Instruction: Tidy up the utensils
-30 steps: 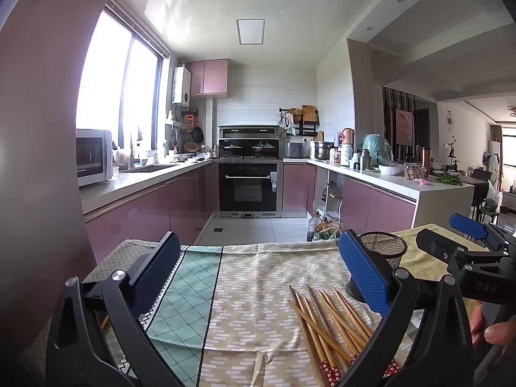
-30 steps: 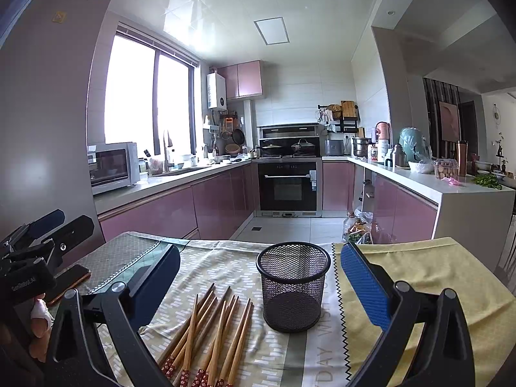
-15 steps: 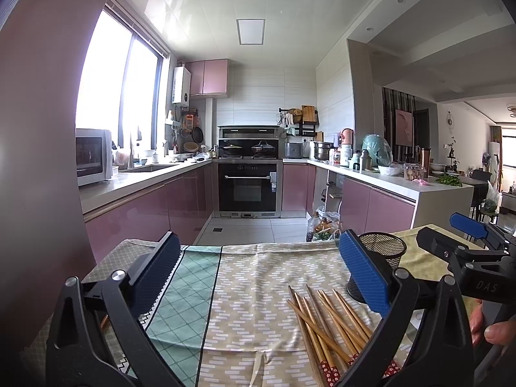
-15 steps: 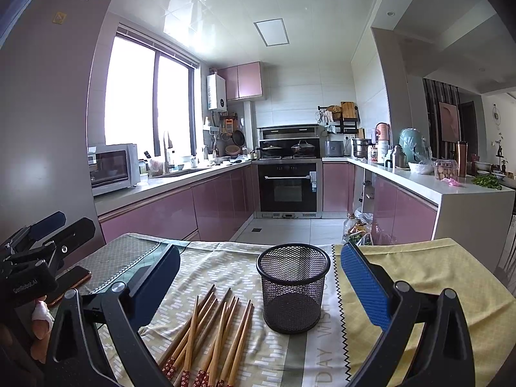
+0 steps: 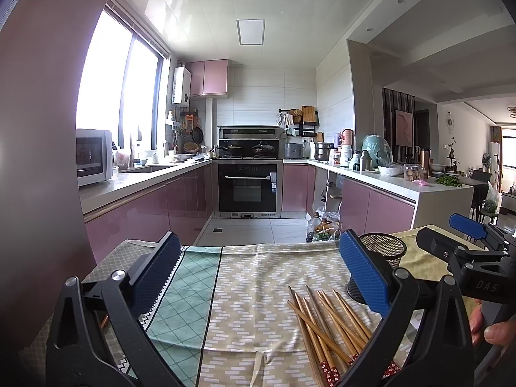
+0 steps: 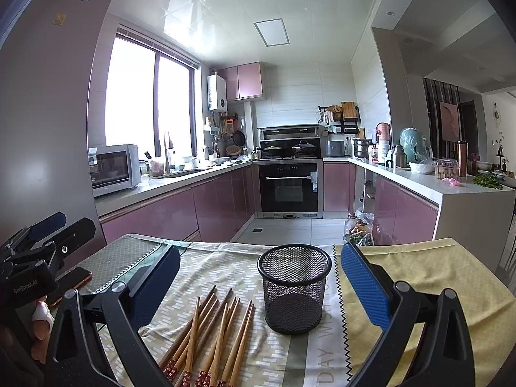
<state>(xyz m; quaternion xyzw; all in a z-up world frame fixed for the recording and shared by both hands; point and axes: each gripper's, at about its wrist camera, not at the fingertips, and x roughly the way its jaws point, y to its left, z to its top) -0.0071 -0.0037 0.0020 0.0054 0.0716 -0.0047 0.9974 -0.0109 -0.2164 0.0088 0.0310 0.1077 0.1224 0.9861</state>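
Several wooden chopsticks (image 6: pixel 213 332) with red patterned ends lie in a loose pile on the tablecloth, just left of an upright, empty black mesh cup (image 6: pixel 294 292). In the left wrist view the chopsticks (image 5: pixel 325 322) lie at lower right, and the cup (image 5: pixel 383 251) stands behind my right blue finger pad. My left gripper (image 5: pixel 258 274) is open and empty above the cloth. My right gripper (image 6: pixel 258 277) is open and empty, hovering above the chopsticks and cup. Each gripper shows at the edge of the other's view.
The table is covered by patterned cloths: green check (image 5: pixel 180 296) at left, beige (image 5: pixel 254 290) in the middle, yellow (image 6: pixel 425 277) at right. A phone (image 6: pixel 72 282) lies at the left table edge. Pink kitchen cabinets, an oven (image 6: pixel 288 188) and counters stand beyond the table.
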